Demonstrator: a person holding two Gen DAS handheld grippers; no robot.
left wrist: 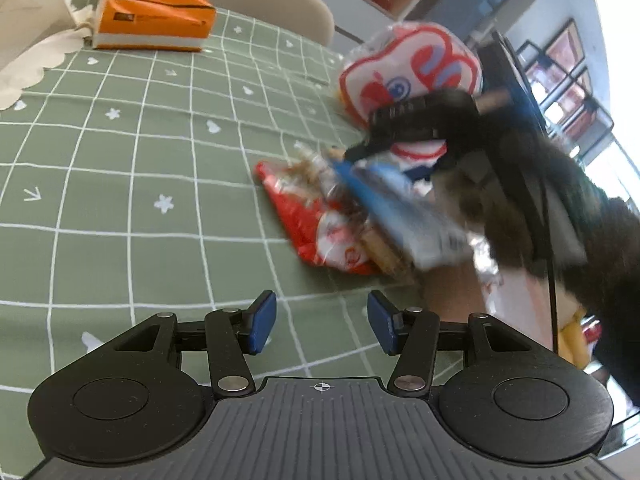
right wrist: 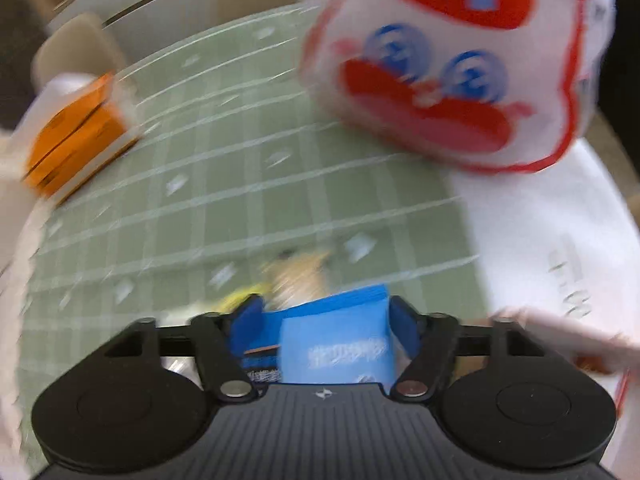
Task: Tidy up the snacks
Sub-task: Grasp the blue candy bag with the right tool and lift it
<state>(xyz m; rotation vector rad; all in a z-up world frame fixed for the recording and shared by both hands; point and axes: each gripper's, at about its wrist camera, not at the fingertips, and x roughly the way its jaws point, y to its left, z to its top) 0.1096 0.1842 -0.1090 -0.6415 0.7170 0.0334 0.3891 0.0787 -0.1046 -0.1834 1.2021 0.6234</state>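
Black left gripper, blue fingers (silver screws, ribbed grey body).

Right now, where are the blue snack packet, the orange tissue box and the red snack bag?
blue snack packet (right wrist: 336, 344): right wrist view, front face between the jaws.
orange tissue box (left wrist: 154, 16): left wrist view, top face.
red snack bag (left wrist: 316, 228): left wrist view, crumpled middle.

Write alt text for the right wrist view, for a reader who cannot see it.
The right gripper clamps a blue snack packet between its fingers above a green grid tablecloth. A white bag with a red-and-blue cartoon face fills the upper right; an orange tissue box sits left. The image is motion-blurred.
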